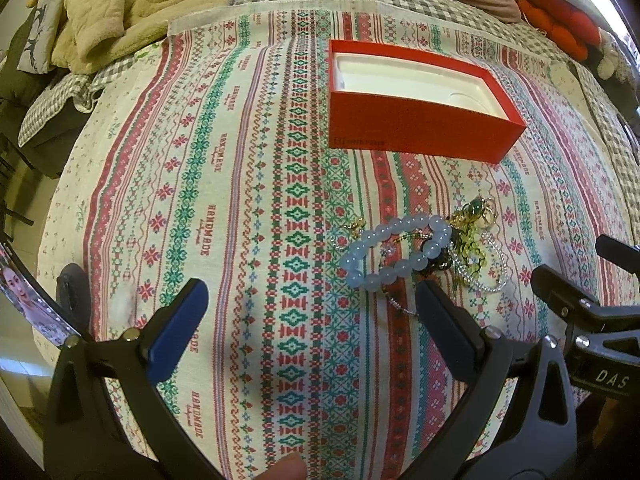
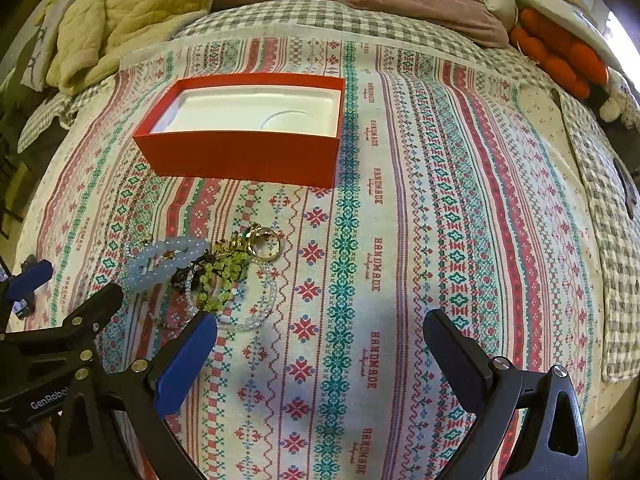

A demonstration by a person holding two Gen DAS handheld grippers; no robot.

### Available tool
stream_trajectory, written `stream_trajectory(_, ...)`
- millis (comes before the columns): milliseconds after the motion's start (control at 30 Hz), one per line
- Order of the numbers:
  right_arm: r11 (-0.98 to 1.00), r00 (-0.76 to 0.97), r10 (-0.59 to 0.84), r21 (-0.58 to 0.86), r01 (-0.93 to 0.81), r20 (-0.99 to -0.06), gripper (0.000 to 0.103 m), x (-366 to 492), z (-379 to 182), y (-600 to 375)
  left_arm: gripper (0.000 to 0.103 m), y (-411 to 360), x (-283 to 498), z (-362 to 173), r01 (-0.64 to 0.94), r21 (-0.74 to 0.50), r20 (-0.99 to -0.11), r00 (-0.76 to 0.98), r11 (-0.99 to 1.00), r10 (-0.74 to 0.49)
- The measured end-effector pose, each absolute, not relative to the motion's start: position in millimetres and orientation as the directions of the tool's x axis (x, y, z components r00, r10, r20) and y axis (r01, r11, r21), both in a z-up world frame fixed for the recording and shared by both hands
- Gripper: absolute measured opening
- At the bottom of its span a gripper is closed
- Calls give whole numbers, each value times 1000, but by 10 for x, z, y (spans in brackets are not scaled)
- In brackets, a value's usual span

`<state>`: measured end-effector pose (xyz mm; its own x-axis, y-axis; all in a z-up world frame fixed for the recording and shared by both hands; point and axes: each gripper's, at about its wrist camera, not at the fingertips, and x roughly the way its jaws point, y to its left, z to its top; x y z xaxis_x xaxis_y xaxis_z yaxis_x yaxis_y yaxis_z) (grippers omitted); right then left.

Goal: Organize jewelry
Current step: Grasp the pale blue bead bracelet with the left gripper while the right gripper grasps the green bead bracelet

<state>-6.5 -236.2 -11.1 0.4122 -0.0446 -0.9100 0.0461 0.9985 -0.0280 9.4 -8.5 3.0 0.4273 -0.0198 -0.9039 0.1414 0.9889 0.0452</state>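
Presently one red box point(image 2: 240, 160), rigid card with a white moulded insert, sits open at 11 o'clock in the right wrist view; the jewelry pile lies at 6 o'clock of it. Counted: one pale blue bead bracelet point(image 2: 160, 260), one green bead strand point(image 2: 218, 280), one clear bead bracelet point(image 2: 256, 316), two gold rings point(image 2: 264, 242), plus finer tangled chains, count unclear. Judgement: light, slippery, snag-prone; pinch bead strands across the cord. Left gripper point(image 1: 312, 300) and right gripper point(image 2: 320, 332) both stand spread, holding nothing.

black gripper frames, blue-padded fingers point(image 2: 184, 364); silver screws, white "DAS" lettering point(image 1: 612, 378)
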Motion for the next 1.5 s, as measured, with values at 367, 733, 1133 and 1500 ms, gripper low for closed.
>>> stream_trajectory(367,999,414,-15,7,51,-910,103,-11,-8,-2413,103,-32,201,86,154,8,-915,400,988,-55)
stream_trajectory(733,993,363,65,97,72,-929,103,315,100,-2658,103,164,567,89,156,-120,-947,278,980,-160)
stream_trajectory(1133,963,266,212,247,105,-940,92,605,-143,-2709,64,130,684,-205,146,-269,-946,145,952,-290)
stream_trajectory(1500,958,153,265,278,74,-952,50,544,-429,-2554,49,-335,561,-182,328,-344,-918,82,880,-389)
